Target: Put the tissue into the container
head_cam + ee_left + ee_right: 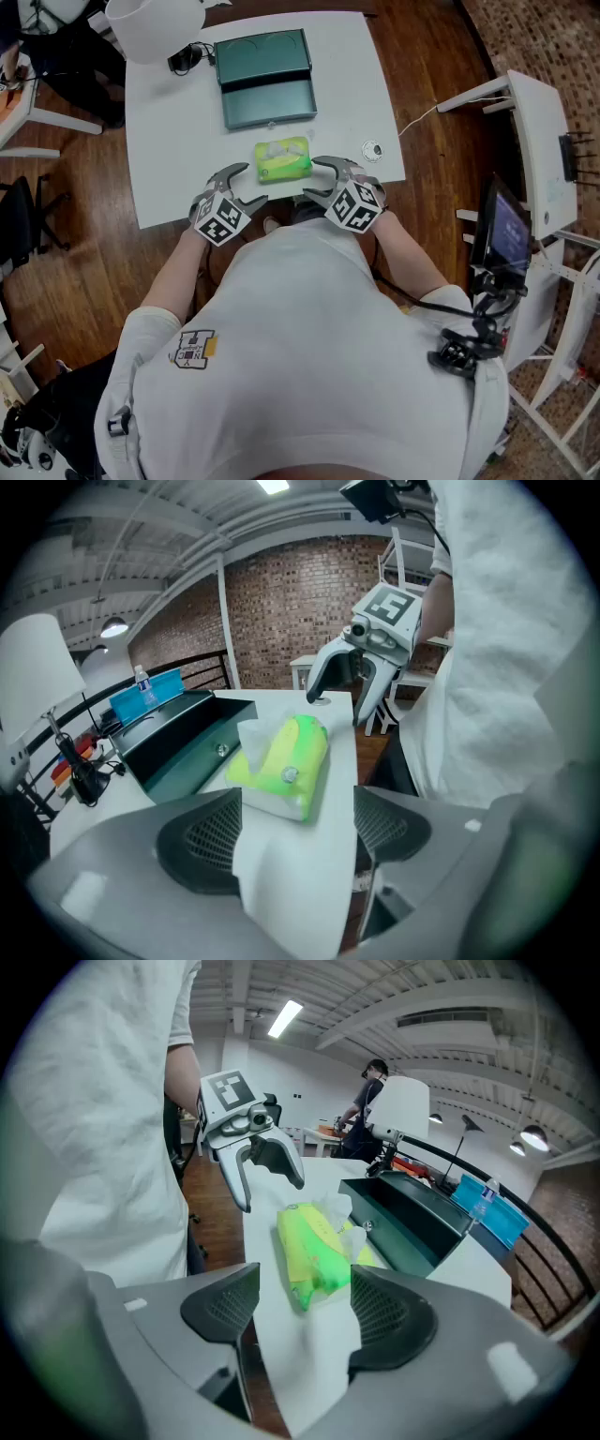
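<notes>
A yellow-green tissue pack (283,159) lies on the white table (178,141) near its front edge, with a white tissue sticking out of its top. Behind it stands the dark green container (265,78), its drawer pulled out toward the pack. My left gripper (242,185) sits just left of the pack at the table edge, jaws open and empty. My right gripper (318,179) sits just right of it, also open and empty. The pack (283,761) lies ahead of the left jaws, and in the right gripper view the pack (316,1255) lies ahead of the right jaws.
A small round white object (373,150) lies at the table's right front. A white lamp shade (155,26) and a black item (187,58) stand at the back left. A white stand with a screen (506,230) is to the right; wooden floor surrounds the table.
</notes>
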A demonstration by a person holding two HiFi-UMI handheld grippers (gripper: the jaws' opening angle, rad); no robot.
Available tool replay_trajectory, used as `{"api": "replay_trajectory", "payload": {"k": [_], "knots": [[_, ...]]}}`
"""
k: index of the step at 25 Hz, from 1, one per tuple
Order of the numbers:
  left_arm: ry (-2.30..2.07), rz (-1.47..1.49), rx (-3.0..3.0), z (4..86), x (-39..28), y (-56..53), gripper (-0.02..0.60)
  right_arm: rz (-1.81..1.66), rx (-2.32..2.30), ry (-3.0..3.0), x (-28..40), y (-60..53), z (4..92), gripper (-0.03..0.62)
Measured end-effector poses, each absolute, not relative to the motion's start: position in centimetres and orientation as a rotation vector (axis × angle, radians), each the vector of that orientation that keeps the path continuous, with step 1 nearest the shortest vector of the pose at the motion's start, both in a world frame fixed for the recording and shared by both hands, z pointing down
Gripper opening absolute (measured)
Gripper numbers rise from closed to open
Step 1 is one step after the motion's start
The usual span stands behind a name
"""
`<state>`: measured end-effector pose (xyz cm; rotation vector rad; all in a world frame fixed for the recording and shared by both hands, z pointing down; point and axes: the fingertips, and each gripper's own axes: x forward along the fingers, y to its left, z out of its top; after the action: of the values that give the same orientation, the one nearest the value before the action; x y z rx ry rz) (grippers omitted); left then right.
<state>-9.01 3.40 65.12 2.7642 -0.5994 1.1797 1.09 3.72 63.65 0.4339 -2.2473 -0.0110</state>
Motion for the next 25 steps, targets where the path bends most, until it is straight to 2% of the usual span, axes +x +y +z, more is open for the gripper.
{"api": "replay_trajectory", "payload": {"k": [4, 7, 9, 13, 16, 25], "knots": [[-0.558, 1.247, 2.810, 64.9, -8.4, 0.8, 0.374, -0.063, 0.340, -2.209, 0.6, 1.8, 64.4, 0.380], [-0.473, 1.320, 2.826, 65.6, -7.7, -0.5, 0.416, -0.090, 0.270, -2.179, 0.3, 0.6, 65.5, 0.434], [-0.408, 1.364, 2.821, 66.2, -7.4, -0.7, 0.446, -0.099, 0.237, -2.173, 0.0, 0.0, 66.0, 0.434], [-0.331, 1.438, 2.822, 67.1, -6.7, -1.0, 0.451, -0.098, 0.187, -2.168, -0.4, -0.9, 66.9, 0.431], [-0.303, 1.476, 2.809, 67.8, -6.2, -1.1, 0.449, -0.075, 0.144, -2.161, -0.6, -1.0, 67.4, 0.385], [-0.329, 1.476, 2.798, 67.6, -6.2, -1.3, 0.382, -0.057, 0.130, -2.188, -0.7, -1.1, 67.0, 0.318]]}}
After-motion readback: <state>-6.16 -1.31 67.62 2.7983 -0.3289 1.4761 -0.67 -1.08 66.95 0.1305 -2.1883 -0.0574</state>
